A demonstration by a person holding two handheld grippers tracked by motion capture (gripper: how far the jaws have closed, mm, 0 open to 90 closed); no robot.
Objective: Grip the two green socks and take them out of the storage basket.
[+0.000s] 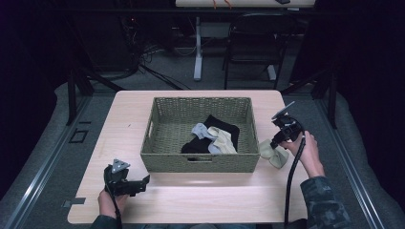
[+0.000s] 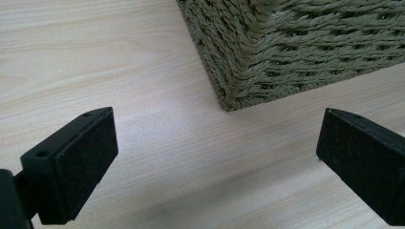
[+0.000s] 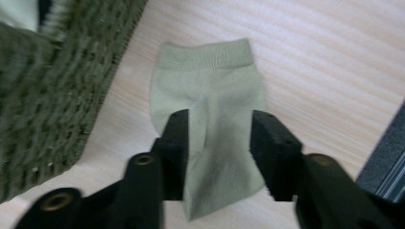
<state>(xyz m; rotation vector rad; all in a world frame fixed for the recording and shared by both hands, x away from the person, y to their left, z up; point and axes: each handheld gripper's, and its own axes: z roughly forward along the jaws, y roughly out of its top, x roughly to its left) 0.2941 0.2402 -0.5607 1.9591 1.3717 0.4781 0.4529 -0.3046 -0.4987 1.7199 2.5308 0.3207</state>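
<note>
desk (image 1: 191,200): light wood top, seen from the high view. a person's forearms come in from the bottom edge.

basket (image 1: 200,164): woven, olive-green, rectangular, sits abt mid-desk. handle cutouts in the near wall and left wall.

in the basket: small heap of socks, a black one (image 1: 224,125), a grey one (image 1: 200,130) and a cream one (image 1: 223,139), piled toward the right-front part.

pale green sock (image 3: 210,124): lying flat on the desk just right of the basket, outside it. cuff end points away from the right tongs; a fold ridge runs up the middle of the fabric.

right tongs (image 3: 217,143): held in the right hand (image 1: 310,155) at the desk's right edge. jaws partly open and straddling the pale green sock, one each side of that raised fold. pads look to be right at the fabric w/ the fold bunched between them, but can't tell if they're actually pinching it yet. view is a bit blurry tbh.

left tongs (image 1: 143,181): low at the front-left of the desk, in the left hand (image 1: 111,200), pointing toward the basket's near-left corner. jaws spread wide, nothing between them, just bare desk underneath.

bg: black folding chair (image 1: 255,43) and legs of another table, on grey floor behind the desk.
</note>
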